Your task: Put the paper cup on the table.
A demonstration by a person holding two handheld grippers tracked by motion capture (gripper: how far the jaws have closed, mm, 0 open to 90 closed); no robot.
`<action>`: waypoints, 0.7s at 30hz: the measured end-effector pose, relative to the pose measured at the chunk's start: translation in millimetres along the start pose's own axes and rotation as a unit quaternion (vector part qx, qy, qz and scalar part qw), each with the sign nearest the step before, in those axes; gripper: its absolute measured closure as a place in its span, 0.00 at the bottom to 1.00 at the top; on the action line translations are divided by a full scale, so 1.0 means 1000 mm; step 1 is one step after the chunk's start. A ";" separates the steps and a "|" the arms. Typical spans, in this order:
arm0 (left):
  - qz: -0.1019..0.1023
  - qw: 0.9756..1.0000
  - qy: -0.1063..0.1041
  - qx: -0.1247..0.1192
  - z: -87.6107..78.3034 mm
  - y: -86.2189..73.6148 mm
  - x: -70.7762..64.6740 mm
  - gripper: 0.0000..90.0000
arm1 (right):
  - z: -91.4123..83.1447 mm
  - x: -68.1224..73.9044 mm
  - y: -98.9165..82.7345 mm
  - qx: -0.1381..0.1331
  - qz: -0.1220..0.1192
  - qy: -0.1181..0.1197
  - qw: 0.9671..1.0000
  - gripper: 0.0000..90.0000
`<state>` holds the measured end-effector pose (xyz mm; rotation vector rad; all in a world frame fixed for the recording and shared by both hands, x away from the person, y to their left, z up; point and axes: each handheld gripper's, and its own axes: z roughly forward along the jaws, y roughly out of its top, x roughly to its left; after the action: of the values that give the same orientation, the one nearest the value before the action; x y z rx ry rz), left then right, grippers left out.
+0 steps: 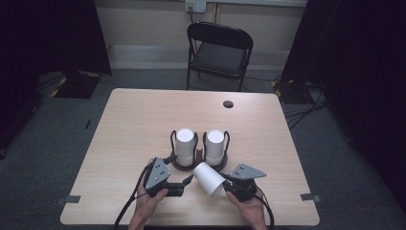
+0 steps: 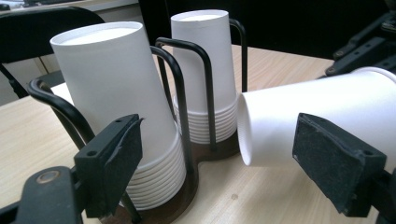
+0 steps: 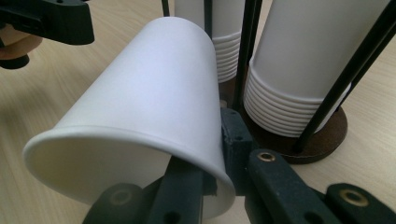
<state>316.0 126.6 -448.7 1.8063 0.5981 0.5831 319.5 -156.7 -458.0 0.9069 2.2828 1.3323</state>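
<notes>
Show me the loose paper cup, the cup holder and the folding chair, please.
Loose paper cup (image 1: 209, 178), high view: middle of its side wall.
Cup holder (image 2: 180, 88), left gripper view: the black wire loop beside the near stack.
Folding chair (image 1: 219, 57), high view: middle of the seat.

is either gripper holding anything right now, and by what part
The right gripper holds a single paper cup by its rim wall, one jaw inside the mouth, one outside. The left gripper is open and holds nothing.
</notes>
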 end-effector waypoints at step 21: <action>0.080 0.993 -0.078 0.033 0.012 0.003 -0.020 0.18 | -0.003 -0.009 0.000 0.051 0.009 0.026 0.998 0.96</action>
<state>309.3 104.5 -451.1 1.9539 0.3738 0.5289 324.5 -164.8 -457.1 0.9384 2.4067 1.2708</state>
